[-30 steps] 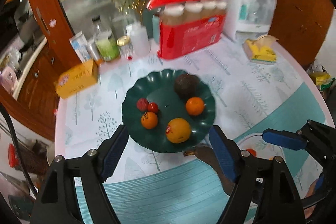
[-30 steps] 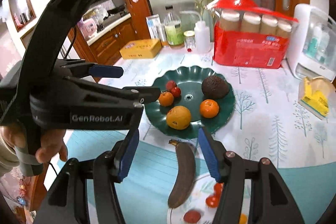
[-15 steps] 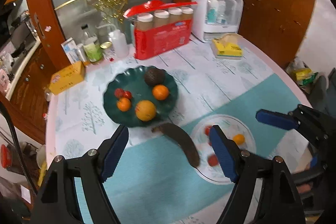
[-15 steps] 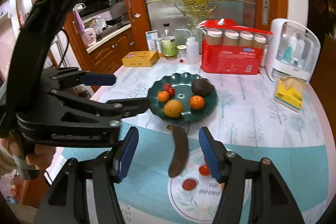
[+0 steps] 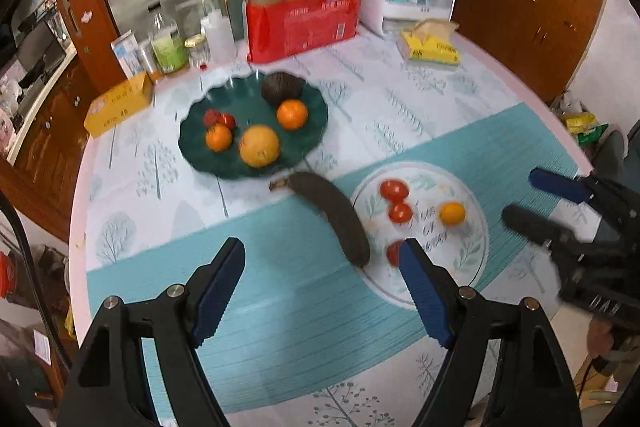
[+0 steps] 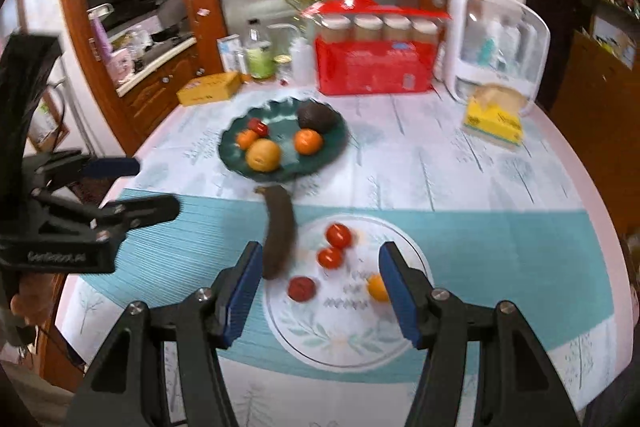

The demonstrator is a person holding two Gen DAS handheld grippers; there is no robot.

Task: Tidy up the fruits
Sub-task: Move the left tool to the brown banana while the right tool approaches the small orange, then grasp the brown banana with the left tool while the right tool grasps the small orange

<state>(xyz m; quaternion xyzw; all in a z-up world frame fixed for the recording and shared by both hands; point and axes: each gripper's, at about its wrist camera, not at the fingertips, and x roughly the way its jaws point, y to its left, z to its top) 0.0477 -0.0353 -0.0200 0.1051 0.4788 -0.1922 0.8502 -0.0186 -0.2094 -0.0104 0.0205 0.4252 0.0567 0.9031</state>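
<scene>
1. Your left claw (image 5: 322,291) and your right claw (image 6: 318,289) are both released and carry nothing. You hold them above the near part of the desk (image 5: 420,107), so both cameras look down on all the fruit.
2. The green plate (image 5: 192,143) stands at the far side. It holds a dark avocado (image 5: 281,89), a big orange (image 5: 259,146), two small mandarins (image 5: 292,114) and some small red fruits (image 5: 219,118).
3. The white plate (image 6: 344,343) with a leaf pattern stands nearer to you. It holds two tomatoes (image 6: 339,235), one darker red fruit (image 6: 302,288) and one small orange fruit (image 6: 377,287).
4. The dark overripe banana (image 5: 332,217) lies on the desk between the two plates. Its stem points to the green plate and its other end touches the rim of the white plate, so it belongs to no plate yet.
5. I judge that the banana, or the fruit on the white plate, is the next thing to sort. Your right claw hangs over the white plate, and its left finger (image 6: 240,291) is just beside the banana's end.
6. The banana looks soft, so I think a gentle grasp in its middle is safer.
</scene>
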